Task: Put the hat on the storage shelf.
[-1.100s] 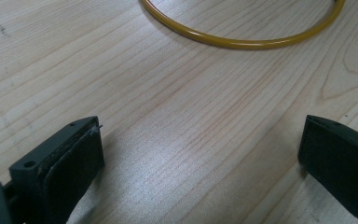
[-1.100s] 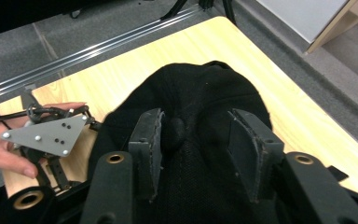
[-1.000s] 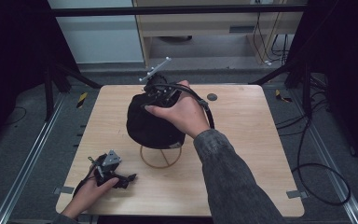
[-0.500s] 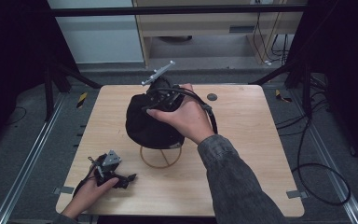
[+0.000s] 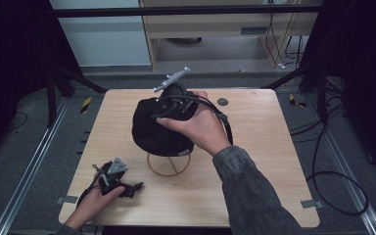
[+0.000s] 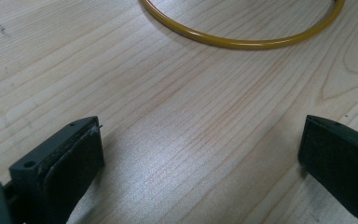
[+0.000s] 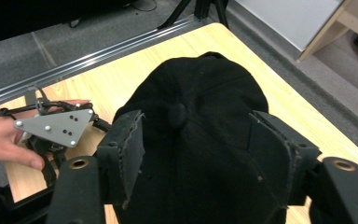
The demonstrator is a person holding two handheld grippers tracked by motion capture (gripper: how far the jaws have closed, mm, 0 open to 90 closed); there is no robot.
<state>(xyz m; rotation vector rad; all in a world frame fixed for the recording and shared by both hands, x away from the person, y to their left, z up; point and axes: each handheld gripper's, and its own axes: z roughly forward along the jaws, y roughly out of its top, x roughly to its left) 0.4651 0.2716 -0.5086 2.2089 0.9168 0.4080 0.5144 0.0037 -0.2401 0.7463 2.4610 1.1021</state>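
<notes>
High view: black cap [image 5: 159, 129] sits on a yellow wire stand [image 5: 169, 164] at mid-table; right gripper [image 5: 169, 105] over its crown, left gripper [image 5: 115, 178] rests near the front-left edge. Left gripper view: jaws wide apart, released, above bare table [image 6: 177, 140]. Right gripper view: jaws have just been opening, the cap's crown between them, pads not pressing.

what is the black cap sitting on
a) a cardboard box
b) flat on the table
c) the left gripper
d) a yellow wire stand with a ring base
d: in the high view the black cap rests atop a yellow wire stand whose ring base lies on the table.
</notes>
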